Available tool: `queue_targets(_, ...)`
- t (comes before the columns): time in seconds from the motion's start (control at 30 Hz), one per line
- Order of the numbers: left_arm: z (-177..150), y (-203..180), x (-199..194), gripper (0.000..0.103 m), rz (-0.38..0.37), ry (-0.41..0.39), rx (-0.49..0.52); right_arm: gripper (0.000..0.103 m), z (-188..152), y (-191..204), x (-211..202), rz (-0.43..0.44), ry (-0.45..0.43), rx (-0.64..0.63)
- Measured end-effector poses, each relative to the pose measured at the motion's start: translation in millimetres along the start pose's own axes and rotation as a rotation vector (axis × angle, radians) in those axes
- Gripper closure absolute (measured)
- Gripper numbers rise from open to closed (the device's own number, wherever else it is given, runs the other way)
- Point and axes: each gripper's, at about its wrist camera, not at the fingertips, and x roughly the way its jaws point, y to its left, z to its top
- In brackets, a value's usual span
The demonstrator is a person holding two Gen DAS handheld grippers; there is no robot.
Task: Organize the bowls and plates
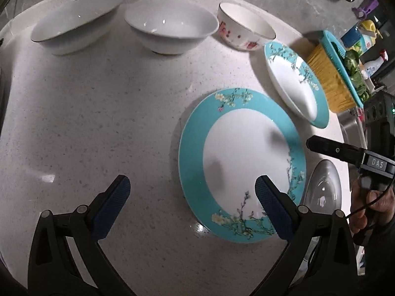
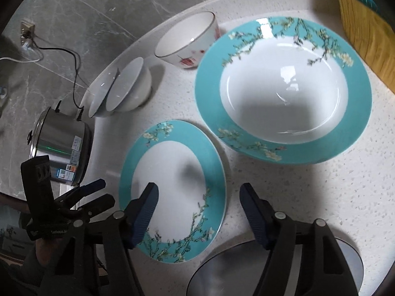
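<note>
A flat teal-rimmed plate (image 1: 242, 162) (image 2: 172, 187) lies on the round white table. A deep teal-rimmed plate (image 1: 296, 83) (image 2: 284, 88) lies beyond it. Two white bowls (image 1: 79, 22) (image 1: 170, 27) and a floral bowl (image 1: 244, 27) (image 2: 190, 39) stand along the far edge. My left gripper (image 1: 192, 190) is open and empty, its right finger over the flat plate's near rim. My right gripper (image 2: 198, 197) is open and empty above the flat plate's near edge; one of its fingers (image 1: 328, 148) shows in the left wrist view.
A yellow and teal basket (image 1: 330, 79) (image 2: 365, 32) stands beside the deep plate. A glass lid or dish (image 1: 323, 185) (image 2: 229, 271) lies at the table's edge. A steel pot (image 2: 61, 145) sits below the table. Bottles and greens (image 1: 358, 56) stand behind the basket.
</note>
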Motion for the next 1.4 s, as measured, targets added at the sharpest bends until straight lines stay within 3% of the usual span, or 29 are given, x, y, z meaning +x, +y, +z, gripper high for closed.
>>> queue_targets(0.07,-0.4,-2.8,6.5,0.012,-0.003,0.015,0.006,0.037,0.8,0.9,3.9,-0.015,0.009,-0.005)
queue_targets(0.3,2.9,-7.0,22.4,0.024,-0.014,0.044,-0.005,0.039,0.8,-0.4,14.8,-0.025,0.036,0.003)
queue_targets(0.5,6.8,-15.6,25.5,0.028,-0.040,0.047,0.003,0.046,1.6,0.7,19.2,-0.028,0.051,0.001)
queue_targets(0.63,4.1,-24.6,25.4,0.038,-0.068,0.054,0.017,0.052,1.4,4.0,21.5,-0.038,0.066,-0.007)
queue_targets(0.73,2.2,-27.7,25.4,0.041,-0.056,0.048,0.025,0.052,1.2,5.0,21.6,-0.043,0.069,-0.010)
queue_targets(0.8,2.0,-27.7,24.4,0.048,-0.035,0.040,0.025,0.052,1.0,5.4,21.5,-0.052,0.070,-0.015)
queue_targets(0.87,2.3,-23.7,23.1,0.063,-0.016,0.033,0.020,0.058,0.7,5.5,21.1,-0.084,0.072,-0.020)
queue_targets(0.97,2.8,-16.3,22.1,0.076,0.011,0.033,0.024,0.086,1.4,4.4,21.9,-0.145,0.078,-0.022)
queue_targets(1.13,2.0,-22.0,24.0,0.077,0.052,0.038,0.068,0.086,2.2,5.5,22.1,-0.169,0.081,-0.019)
queue_targets(1.4,4.8,-11.2,21.8,0.083,0.010,0.053,0.043,0.086,0.2,4.1,20.8,-0.169,0.064,0.019)
